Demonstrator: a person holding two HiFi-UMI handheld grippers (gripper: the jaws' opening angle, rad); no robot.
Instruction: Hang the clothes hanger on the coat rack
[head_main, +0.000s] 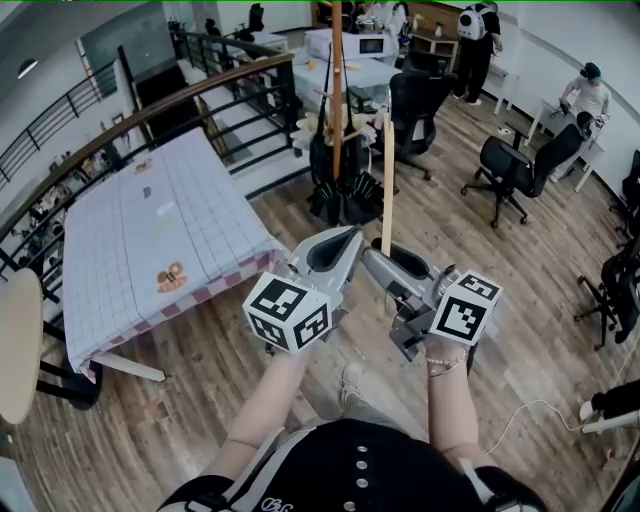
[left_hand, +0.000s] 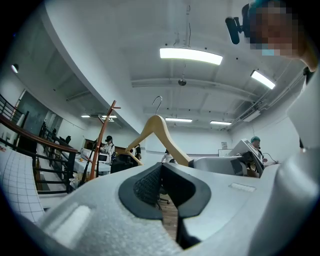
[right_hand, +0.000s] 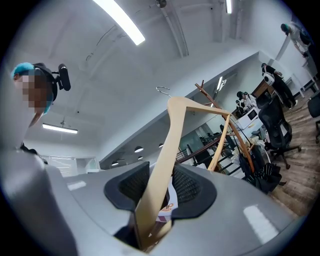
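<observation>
My right gripper (head_main: 375, 258) is shut on the lower end of one arm of a pale wooden clothes hanger (head_main: 387, 185), which stands upright and edge-on in the head view. In the right gripper view the hanger (right_hand: 172, 140) rises from between the pads (right_hand: 187, 185), its metal hook (right_hand: 162, 90) on top. My left gripper (head_main: 350, 238) sits close beside it on the left, its jaws together with nothing in them (left_hand: 161, 172). The wooden coat rack (head_main: 337, 90) stands ahead across the floor; the left gripper view shows it (left_hand: 102, 137) left of the hanger (left_hand: 157, 130).
A table with a checked cloth (head_main: 160, 220) stands at the left, along a dark railing (head_main: 150, 110). Black bags (head_main: 345, 190) hang low on the rack. Office chairs (head_main: 415, 100) (head_main: 520, 165) and people are farther back and to the right. A round tabletop (head_main: 18, 340) is at the far left.
</observation>
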